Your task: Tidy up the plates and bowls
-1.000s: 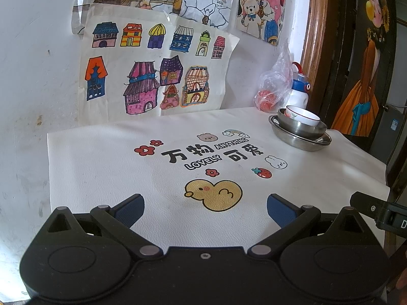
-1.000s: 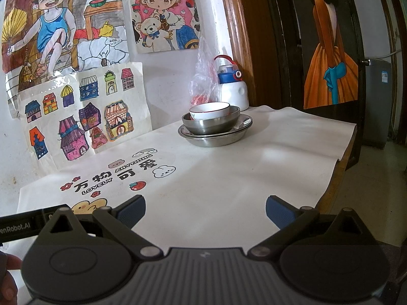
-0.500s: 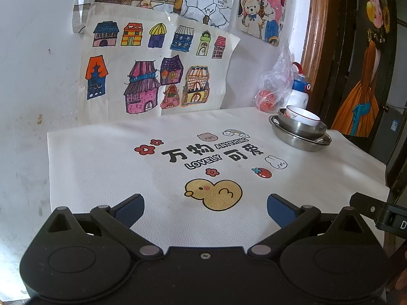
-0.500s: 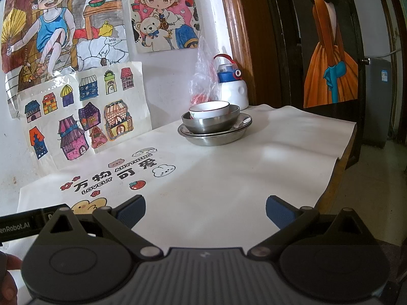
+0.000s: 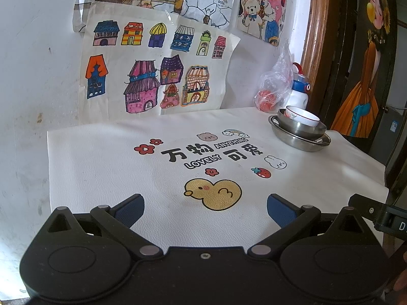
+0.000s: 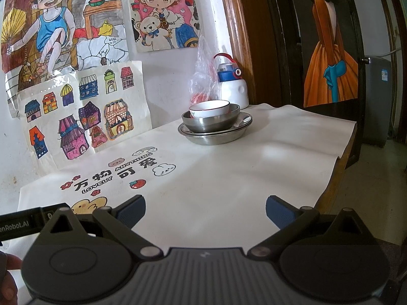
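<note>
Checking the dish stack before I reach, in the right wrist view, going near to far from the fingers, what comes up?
Strawberry print → steel plate → steel bowl with white bowl inside → white bottle.

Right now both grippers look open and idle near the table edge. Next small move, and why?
Probably nothing more than easing the right gripper back a little. The white bowl sits in the steel bowl, which sits on the steel plate, so the stack looks finished. Both the right gripper and the left gripper are open, empty and well short of the stack.
</note>
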Available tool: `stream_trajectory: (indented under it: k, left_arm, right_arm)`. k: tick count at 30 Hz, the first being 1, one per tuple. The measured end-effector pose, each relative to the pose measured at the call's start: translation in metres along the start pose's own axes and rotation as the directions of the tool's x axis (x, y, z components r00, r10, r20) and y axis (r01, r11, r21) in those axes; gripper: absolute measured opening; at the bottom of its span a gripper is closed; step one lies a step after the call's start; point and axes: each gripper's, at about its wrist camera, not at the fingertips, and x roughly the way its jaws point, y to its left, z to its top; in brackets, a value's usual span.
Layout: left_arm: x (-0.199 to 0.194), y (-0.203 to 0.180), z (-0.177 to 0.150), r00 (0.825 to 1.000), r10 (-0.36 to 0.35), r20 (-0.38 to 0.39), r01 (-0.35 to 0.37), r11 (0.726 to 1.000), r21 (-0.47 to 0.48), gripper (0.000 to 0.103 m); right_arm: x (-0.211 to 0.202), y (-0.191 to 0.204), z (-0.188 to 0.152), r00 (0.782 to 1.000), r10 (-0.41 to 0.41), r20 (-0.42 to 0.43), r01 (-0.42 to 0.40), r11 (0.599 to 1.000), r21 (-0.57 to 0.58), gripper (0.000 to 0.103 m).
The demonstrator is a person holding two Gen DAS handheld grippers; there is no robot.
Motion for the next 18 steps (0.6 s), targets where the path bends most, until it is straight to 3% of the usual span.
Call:
stream_trajectory:
  k: [18]
  left_arm:
    - [-0.0006,-0.0012,0.0008,1.0,0.002,-0.006,-0.002,1.0,0.005,0.102]
  right_arm:
    - [0.0003,-0.0002,0.0003,1.0,0.001,-0.001,-0.001,1.0,0.001,0.103]
